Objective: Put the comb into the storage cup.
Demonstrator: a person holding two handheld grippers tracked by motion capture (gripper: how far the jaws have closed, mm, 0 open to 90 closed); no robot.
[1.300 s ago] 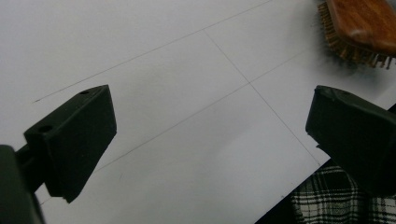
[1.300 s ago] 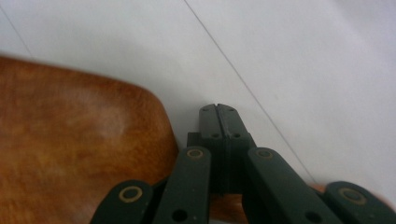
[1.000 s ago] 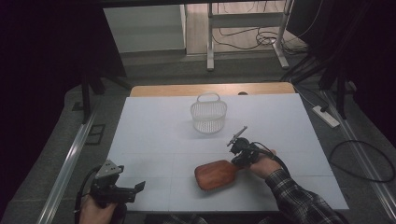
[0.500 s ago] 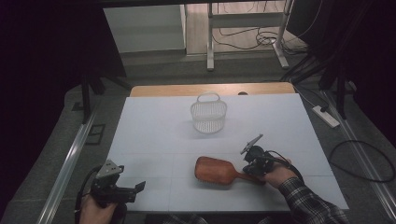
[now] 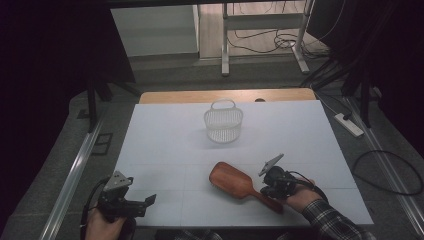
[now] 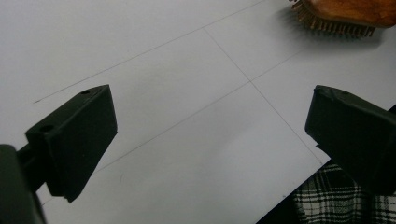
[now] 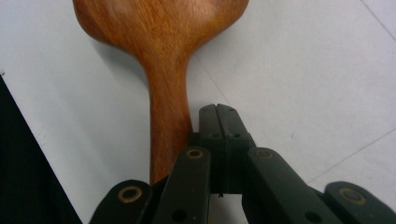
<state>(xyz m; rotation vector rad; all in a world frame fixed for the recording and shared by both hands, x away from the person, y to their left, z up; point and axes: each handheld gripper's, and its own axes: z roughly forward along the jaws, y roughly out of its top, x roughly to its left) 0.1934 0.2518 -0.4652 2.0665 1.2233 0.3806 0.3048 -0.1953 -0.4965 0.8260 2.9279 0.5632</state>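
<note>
No text, label, brand, number or sign can be read anywhere. The white table top carries only thin ruled lines, the wooden hairbrush shows bare grain, and the white basket has plain mesh with no lettering.

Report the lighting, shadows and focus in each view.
High view: dark surroundings, evenly lit white table, soft shadow beside the white wire basket. Left gripper view: bristles of the brown wooden hairbrush cast a faint shadow; near jaws slightly soft. Right gripper view: wood grain sharp, shut right hand-held gripper blurred.
</note>
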